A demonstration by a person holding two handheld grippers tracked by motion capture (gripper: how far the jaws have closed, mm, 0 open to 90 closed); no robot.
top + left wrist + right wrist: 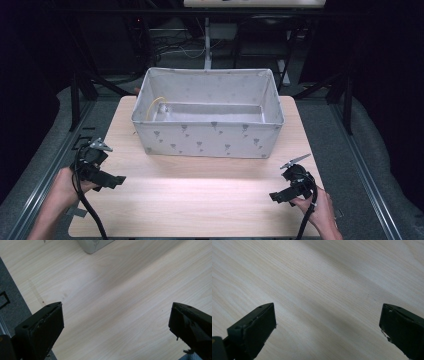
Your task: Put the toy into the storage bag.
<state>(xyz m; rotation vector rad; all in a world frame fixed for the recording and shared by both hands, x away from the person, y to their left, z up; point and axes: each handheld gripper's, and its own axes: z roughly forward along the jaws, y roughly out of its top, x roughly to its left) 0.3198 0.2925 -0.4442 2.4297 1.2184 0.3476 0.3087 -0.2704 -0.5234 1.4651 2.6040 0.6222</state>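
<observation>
A grey fabric box (207, 140) with small printed marks stands at the back middle of the light wooden table (200, 200). A yellow cord (155, 104) curls against its inner left wall. My left gripper (114, 181) rests near the table's front left, held by a hand, jaws wide apart over bare wood (115, 315). A corner of the box (93, 245) shows at the top of the left gripper view. My right gripper (276, 196) sits at the front right, also open with nothing between its jaws, over bare wood (327, 315).
Dark floor and black metal frame legs (75, 100) surround the table. A grey mat edge (10, 310) runs along the table's left side. A white stand (207, 45) rises behind the box.
</observation>
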